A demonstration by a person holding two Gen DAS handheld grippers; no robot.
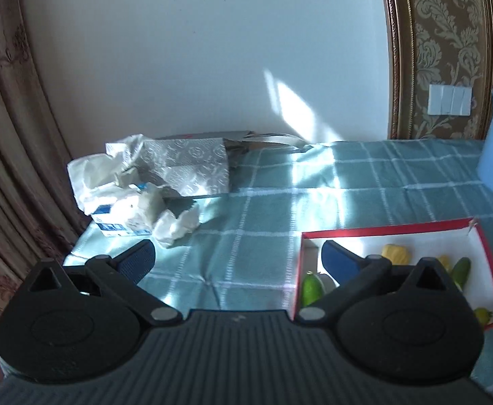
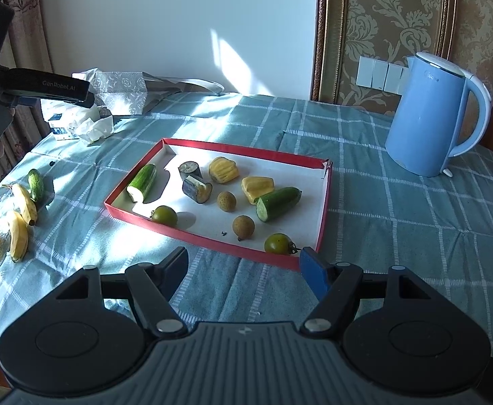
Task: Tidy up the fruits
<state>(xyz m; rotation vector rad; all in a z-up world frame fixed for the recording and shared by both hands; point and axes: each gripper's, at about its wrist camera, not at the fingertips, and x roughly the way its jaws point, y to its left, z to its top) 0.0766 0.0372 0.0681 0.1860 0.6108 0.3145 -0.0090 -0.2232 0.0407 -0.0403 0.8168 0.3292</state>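
Left wrist cam: the left gripper (image 1: pixel 238 258) is spread wide with nothing between its blue pads, hanging over the checked tablecloth (image 1: pixel 246 202). The red tray (image 1: pixel 381 227) sits just off its right finger, with a green cucumber piece (image 1: pixel 311 289) peeking out in the near corner.

Right wrist cam: the right gripper (image 2: pixel 244 263) is released too, empty, hovering at the tray's (image 2: pixel 212 236) near edge. A green tomato (image 2: pixel 278 243) sits just beside its right pad. Bananas (image 2: pixel 23 202) and a small cucumber (image 2: pixel 35 179) lie on the cloth well to the left.
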